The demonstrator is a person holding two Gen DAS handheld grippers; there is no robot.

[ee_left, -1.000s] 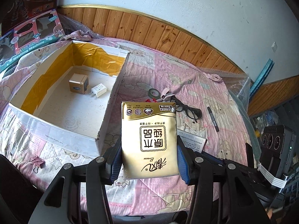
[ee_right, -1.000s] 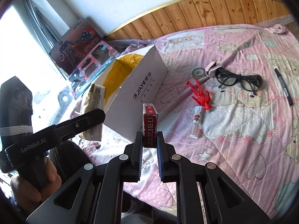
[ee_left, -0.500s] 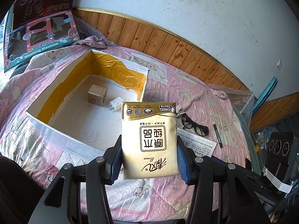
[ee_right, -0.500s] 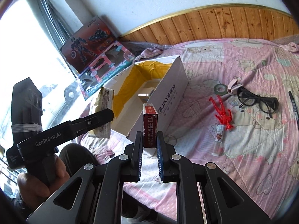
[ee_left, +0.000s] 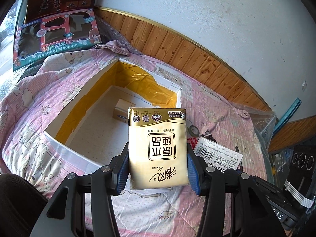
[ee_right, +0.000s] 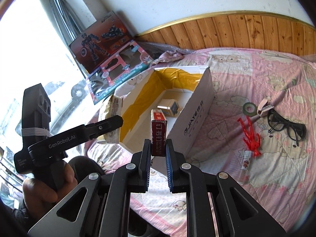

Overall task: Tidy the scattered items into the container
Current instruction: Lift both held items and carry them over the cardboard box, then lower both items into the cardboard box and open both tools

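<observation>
My left gripper is clamped across the width of a gold plastic-wrapped tissue pack, blue pads pressing both long edges; the pack hangs over the near wall of the white cardboard box with yellow-taped inner walls; soft, light, slick film, so it could squirm if I squeeze harder; the grip low on its body looks adequate.

My right gripper is closed narrow on a small red cardboard staple box, held upright by its lower half, above the box's near corner; stiff and light, but probably dense with staples; flat sides give good purchase.

Inside the container: a small tan cardboard cube on the floor toward the far wall.

Left on the pink bear-print quilt, right of the container: a red plastic figure, black-framed glasses, a dark tape roll, a small clear tube; the glasses are fragile, take them by the bridge; the figure's thin limbs may snap.

Both loads judged ready to lower and release.
</observation>
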